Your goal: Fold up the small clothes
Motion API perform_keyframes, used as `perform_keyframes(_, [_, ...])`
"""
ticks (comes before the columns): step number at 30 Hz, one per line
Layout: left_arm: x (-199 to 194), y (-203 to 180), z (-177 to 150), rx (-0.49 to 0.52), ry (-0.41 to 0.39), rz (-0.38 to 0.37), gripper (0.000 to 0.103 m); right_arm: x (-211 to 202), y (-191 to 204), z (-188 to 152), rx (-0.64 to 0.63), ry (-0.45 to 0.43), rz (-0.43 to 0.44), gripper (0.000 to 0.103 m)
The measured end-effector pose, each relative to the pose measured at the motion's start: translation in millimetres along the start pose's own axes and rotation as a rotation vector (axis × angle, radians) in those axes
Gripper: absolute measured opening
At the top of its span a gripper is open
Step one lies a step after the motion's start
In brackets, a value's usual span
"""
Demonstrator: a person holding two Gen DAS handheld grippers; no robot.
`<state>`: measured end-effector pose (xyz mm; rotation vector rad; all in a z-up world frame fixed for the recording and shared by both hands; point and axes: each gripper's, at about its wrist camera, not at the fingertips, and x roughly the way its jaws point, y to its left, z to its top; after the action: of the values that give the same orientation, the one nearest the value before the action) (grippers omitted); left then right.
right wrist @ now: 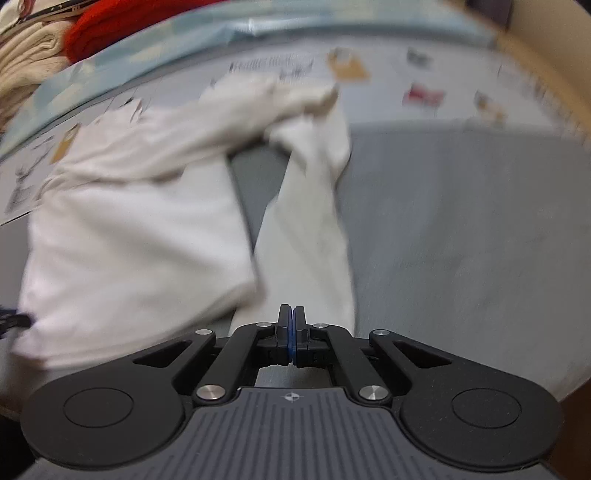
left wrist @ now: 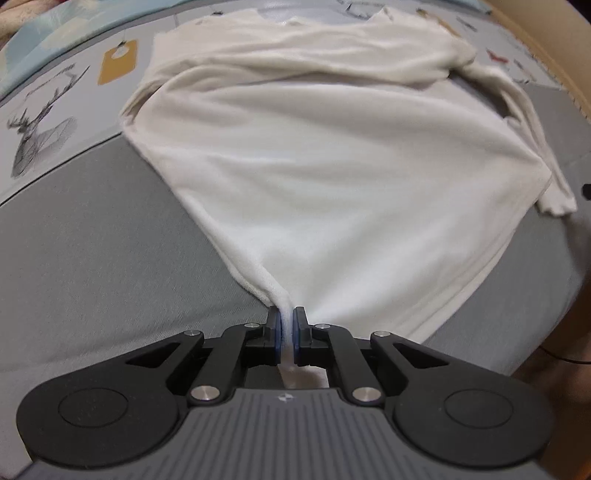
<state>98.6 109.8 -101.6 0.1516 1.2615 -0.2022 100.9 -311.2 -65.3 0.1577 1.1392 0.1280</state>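
A white long-sleeved garment [left wrist: 332,166] lies spread on a grey surface [left wrist: 92,240], its top part folded over. My left gripper [left wrist: 287,314] is shut on the garment's near corner, and the cloth bunches up between the blue pads. The right wrist view is blurred. In it the garment's body [right wrist: 129,240] lies at the left and one sleeve [right wrist: 310,221] runs toward the camera. My right gripper [right wrist: 291,312] is shut, pads touching, at the near end of that sleeve. I see no cloth between its pads.
A printed sheet with a deer drawing [left wrist: 40,129] and tag pictures covers the far side of the surface. A red cloth [right wrist: 122,22] and a cream cloth [right wrist: 26,55] lie piled at the far left. A wooden edge [left wrist: 546,37] borders the right side.
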Motion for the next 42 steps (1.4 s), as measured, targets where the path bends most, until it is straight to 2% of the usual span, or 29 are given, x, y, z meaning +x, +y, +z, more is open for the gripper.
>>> perform_keyframes(2, [-2, 8, -8, 0.006, 0.025, 0.061, 0.006, -4, 4, -5, -0.044, -0.013, 0.033, 0.000])
perform_keyframes(4, [-4, 21, -17, 0.014, 0.052, 0.157, 0.006, -5, 12, -6, -0.074, -0.035, 0.050, 0.001])
perform_keyframes(6, [-8, 40, -26, -0.026, 0.066, 0.200, 0.006, -3, 17, -1, -0.062, -0.059, 0.071, 0.003])
perform_keyframes(10, [-21, 68, -38, -0.122, 0.041, 0.111, 0.009, 15, 33, 18, 0.004, -0.053, 0.116, 0.012])
perform_keyframes(12, [-25, 77, -43, -0.150, 0.030, 0.088, 0.011, 24, 48, 24, 0.019, -0.064, 0.131, 0.031])
perform_keyframes(14, [-25, 80, -47, -0.184, 0.026, 0.067, 0.023, 38, 61, 30, 0.025, -0.050, 0.132, 0.040])
perform_keyframes(18, [-22, 85, -45, -0.228, 0.040, 0.018, 0.032, 69, 88, 38, 0.011, 0.004, 0.083, 0.048])
perform_keyframes(22, [-18, 83, -37, -0.206, 0.049, 0.021, 0.032, 93, 102, 44, 0.032, 0.039, 0.012, 0.047])
perform_keyframes(23, [-19, 80, -38, -0.200, 0.049, 0.024, 0.032, 95, 106, 43, 0.036, 0.042, 0.012, 0.037])
perform_keyframes(24, [-17, 78, -37, -0.190, 0.052, 0.026, 0.032, 98, 110, 44, 0.031, 0.047, 0.025, 0.010])
perform_keyframes(25, [-15, 75, -35, -0.174, 0.061, 0.027, 0.029, 99, 114, 44, 0.012, 0.047, 0.031, 0.004])
perform_keyframes(26, [-13, 73, -34, -0.161, 0.068, 0.030, 0.015, 98, 117, 44, -0.014, 0.036, 0.021, 0.004])
perform_keyframes(27, [-10, 70, -33, -0.142, 0.077, 0.036, 0.008, 95, 120, 44, -0.042, 0.024, 0.008, 0.004])
perform_keyframes(34, [-15, 43, -21, -0.077, 0.033, 0.023, 0.005, 62, 84, 33, -0.078, 0.025, -0.042, 0.002])
perform_keyframes(40, [-4, 9, -30, 0.057, 0.132, 0.071, 0.005, 51, 57, -5, -0.141, 0.165, -0.024, 0.002])
perform_keyframes(42, [-5, 9, -35, 0.056, 0.165, 0.050, 0.005, 51, 52, -15, -0.151, 0.222, -0.021, 0.002])
